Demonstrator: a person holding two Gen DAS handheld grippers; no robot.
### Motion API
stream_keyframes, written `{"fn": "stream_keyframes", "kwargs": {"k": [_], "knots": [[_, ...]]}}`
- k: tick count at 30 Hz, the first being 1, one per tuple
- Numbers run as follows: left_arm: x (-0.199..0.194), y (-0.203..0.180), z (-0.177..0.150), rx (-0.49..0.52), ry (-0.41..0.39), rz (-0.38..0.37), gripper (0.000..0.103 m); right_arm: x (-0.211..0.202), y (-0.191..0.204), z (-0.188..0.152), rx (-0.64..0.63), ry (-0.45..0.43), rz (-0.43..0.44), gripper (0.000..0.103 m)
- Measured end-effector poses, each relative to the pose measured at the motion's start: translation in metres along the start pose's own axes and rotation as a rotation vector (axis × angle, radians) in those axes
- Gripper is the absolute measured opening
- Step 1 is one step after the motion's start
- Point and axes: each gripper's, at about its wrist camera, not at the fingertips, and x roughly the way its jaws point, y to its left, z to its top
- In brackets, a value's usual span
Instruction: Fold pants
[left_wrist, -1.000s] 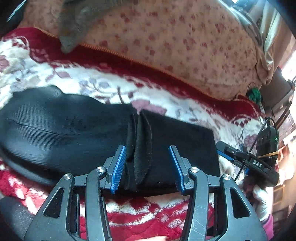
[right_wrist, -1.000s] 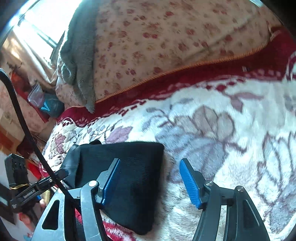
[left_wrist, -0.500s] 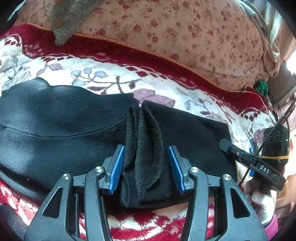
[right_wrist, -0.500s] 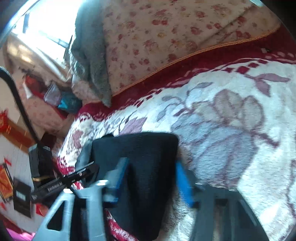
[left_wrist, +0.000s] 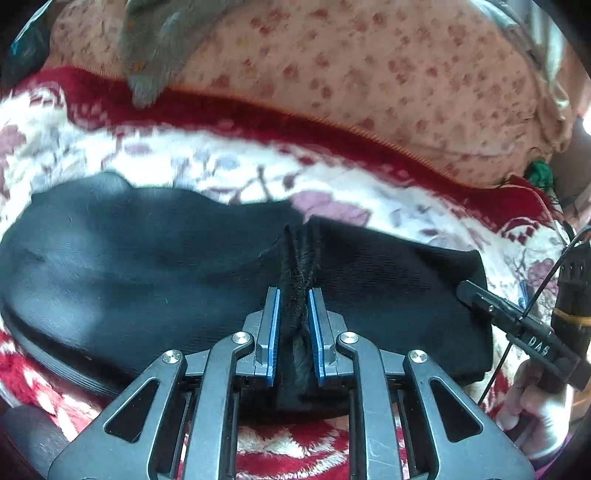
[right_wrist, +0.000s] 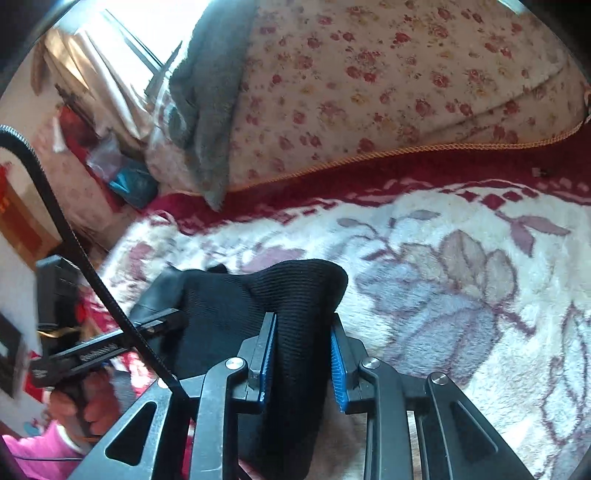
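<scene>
The black pants (left_wrist: 147, 273) lie across a floral blanket (left_wrist: 229, 162), stretched left to right. My left gripper (left_wrist: 294, 295) is shut on a bunched ridge of the fabric near the middle of their near edge. In the right wrist view my right gripper (right_wrist: 301, 321) is shut on the right end of the pants (right_wrist: 295, 284), which humps up between the blue pads. The right gripper also shows in the left wrist view (left_wrist: 517, 325) at the pants' right end. The left gripper shows in the right wrist view (right_wrist: 110, 339) at the left.
A flowered quilt (left_wrist: 369, 74) is piled along the back with a grey fuzzy cloth (left_wrist: 159, 40) draped over it. The blanket's red border (left_wrist: 332, 129) runs below the quilt. White floral blanket (right_wrist: 461, 277) spreads to the right of the pants.
Both grippers have closed: the left pinched the fabric ridge that stood between its open pads, and the right closed on the pants' end, which has bunched upward.
</scene>
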Motion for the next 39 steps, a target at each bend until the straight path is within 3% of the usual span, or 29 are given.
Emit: {"fn": "stream_keyframes", "kwargs": {"k": [2,7,10,16,19,21,23,27,39], "knots": [[0.0,-0.001,-0.002,0.002,-0.016,0.008,0.015,0.008,-0.002,-0.005,-0.027,0.01,-0.058,0.026],[-0.002,-0.002,-0.004,0.001,-0.024,0.019,0.015,0.003,-0.007,-0.004,-0.027,-0.012,-0.078,0.036],[-0.006,0.0,-0.005,-0.012,-0.013,0.017,0.015,-0.011,-0.008,-0.001,0.001,-0.032,-0.078,0.036],[-0.023,0.006,-0.012,-0.031,-0.013,0.037,0.015,-0.032,0.001,0.006,0.058,-0.063,0.01,0.036],[-0.034,0.017,-0.015,-0.055,-0.023,0.051,0.015,-0.032,0.02,0.009,0.028,-0.061,0.054,0.037],[-0.041,0.026,-0.016,-0.071,-0.029,0.066,0.024,-0.026,0.036,0.01,-0.004,-0.045,0.08,0.038],[-0.05,0.041,-0.018,-0.111,-0.046,0.078,0.033,-0.018,0.047,0.01,-0.016,-0.023,0.113,0.038],[-0.068,0.072,-0.019,-0.192,-0.074,0.107,0.033,0.01,0.072,0.012,-0.042,0.043,0.176,0.045],[-0.101,0.178,-0.031,-0.542,-0.13,0.261,0.039,0.117,0.186,0.043,-0.272,0.241,0.318,0.051]]}}
